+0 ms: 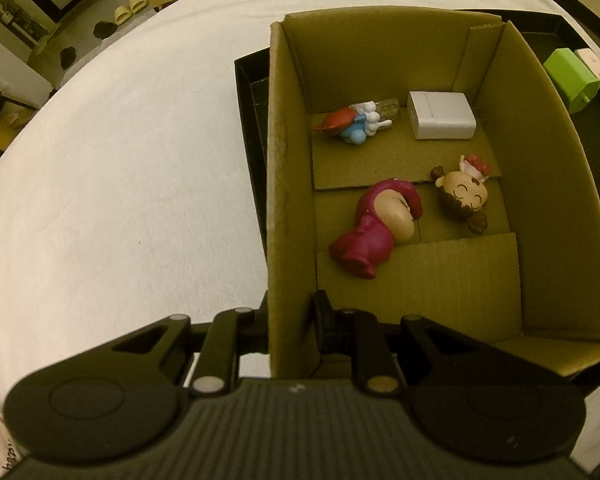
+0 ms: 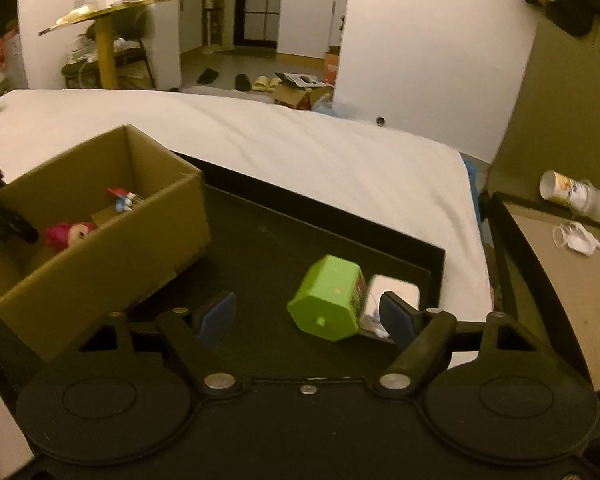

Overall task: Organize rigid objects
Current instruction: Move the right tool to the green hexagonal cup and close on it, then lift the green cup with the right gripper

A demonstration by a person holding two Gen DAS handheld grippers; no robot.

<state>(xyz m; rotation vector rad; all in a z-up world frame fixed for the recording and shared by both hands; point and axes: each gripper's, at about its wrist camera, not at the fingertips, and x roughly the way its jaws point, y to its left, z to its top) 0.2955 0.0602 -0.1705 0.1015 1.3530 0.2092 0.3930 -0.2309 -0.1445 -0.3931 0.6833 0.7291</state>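
Observation:
An open cardboard box [image 1: 548, 208] stands on a black tray [image 1: 250, 128]. Inside it lie a magenta figurine [image 1: 374, 228], a brown-haired doll figurine [image 1: 462, 196], a white cube-shaped charger [image 1: 440, 116] and a small red, blue and white toy [image 1: 354, 124]. My left gripper [image 1: 291, 316] is shut on the box's near left wall. In the right wrist view my right gripper [image 2: 308, 316] is open low over the tray [image 2: 280, 240]. A green plastic box [image 2: 328, 300] lies tipped between its fingers, close to the right pad [image 2: 396, 316], with a white object [image 2: 396, 290] just behind it.
The tray rests on a white bed sheet [image 2: 300, 160]. Right of the bed stands a side table [image 2: 560, 280] with a tipped cup [image 2: 568, 194] and crumpled paper [image 2: 578, 240]. Slippers [image 2: 264, 82] and a carton lie on the floor beyond the bed.

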